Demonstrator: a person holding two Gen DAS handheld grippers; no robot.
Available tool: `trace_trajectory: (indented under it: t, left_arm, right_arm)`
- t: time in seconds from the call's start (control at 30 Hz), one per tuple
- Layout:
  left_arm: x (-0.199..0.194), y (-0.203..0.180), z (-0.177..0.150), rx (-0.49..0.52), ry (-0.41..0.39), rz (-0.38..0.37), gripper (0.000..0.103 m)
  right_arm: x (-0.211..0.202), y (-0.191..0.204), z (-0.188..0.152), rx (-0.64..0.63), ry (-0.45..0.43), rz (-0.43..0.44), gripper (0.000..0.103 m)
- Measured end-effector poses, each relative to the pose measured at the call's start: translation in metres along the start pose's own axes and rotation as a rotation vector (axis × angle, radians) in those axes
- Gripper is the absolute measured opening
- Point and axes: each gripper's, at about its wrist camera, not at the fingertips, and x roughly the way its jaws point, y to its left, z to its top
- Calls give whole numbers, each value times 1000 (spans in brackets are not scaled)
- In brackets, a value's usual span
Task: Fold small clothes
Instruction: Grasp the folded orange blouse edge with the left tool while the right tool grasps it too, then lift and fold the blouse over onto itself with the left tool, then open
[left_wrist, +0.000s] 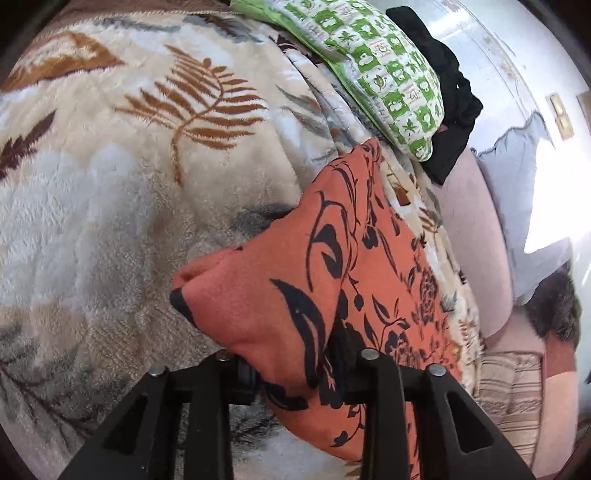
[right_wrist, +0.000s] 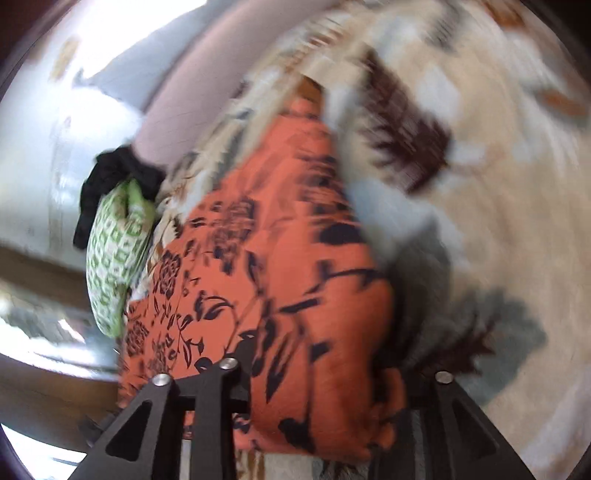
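My left camera looks close down along my fingers at the orange cloth (left_wrist: 295, 295), pillow (left_wrist: 380, 70) at one o'clock. My right camera, blurred, sees the same cloth (right_wrist: 288, 258), pillow (right_wrist: 114, 251) at nine o'clock.

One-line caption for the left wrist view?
Left gripper pinching an orange floral garment over a leaf-print blanket.

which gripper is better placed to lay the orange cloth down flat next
Probably left: the left gripper pinches the orange cloth in a steady view. The right gripper holds it too, but its view is motion-blurred.
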Motion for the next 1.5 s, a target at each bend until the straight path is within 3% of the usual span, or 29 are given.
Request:
trace_trajectory:
  t: [0.03, 0.13, 0.17, 0.23, 0.3, 0.37, 0.4, 0.5, 0.57, 0.67, 0.7, 0.87, 1.07, 1.33, 1.5]
  left_arm:
    - [1, 2, 1, -9, 6, -17, 39]
    - [6, 10, 5, -36, 11, -63, 39]
    - [6, 10, 5, -35, 7, -71, 39]
    - [6, 7, 5, -10, -9, -64, 38]
    - [6, -1, 3, 30, -36, -39, 37]
    - [4, -12, 0, 100, -66, -10, 28]
    - [4, -19, -3, 146, -83, 19, 28]
    - [4, -28, -9, 211, -117, 52, 27]
    - [8, -26, -9, 199, -118, 61, 27]
    - [13, -23, -9, 202, -115, 81, 28]
    - [13, -23, -9, 206, -117, 82, 28]
    - [8, -32, -12, 257, -130, 71, 18]
    - [-8, -55, -20, 373, -183, 67, 17]
    - [-34, -122, -58, 649, -288, 1, 16]
    - [-26, -184, -107, 831, -276, -71, 16]
  right_arm:
    - [-9, -11, 7, 77, -21, 26, 49]
    - [-58, -24, 20, 126, -255, -32, 52]
    - [-76, -20, 22, 89, -344, -57, 53]
    - [-87, 5, 23, -61, -405, -64, 53]
    - [-73, 39, 14, -237, -379, -60, 51]
    - [-41, 73, -3, -385, -287, -22, 41]
    - [-22, 88, -12, -433, -235, 2, 33]
    - [21, 118, -45, -531, -138, 65, 29]
    - [48, 128, -66, -561, -86, 72, 29]
    - [100, 112, -76, -478, 131, 60, 29]
    - [108, 105, -79, -459, 141, 65, 27]
    - [101, 102, -71, -405, 165, 80, 23]
    - [78, 120, -78, -546, 100, 14, 23]
    - [24, 102, -37, -489, -24, 28, 25]
    - [-19, 78, 2, -393, -120, 65, 26]
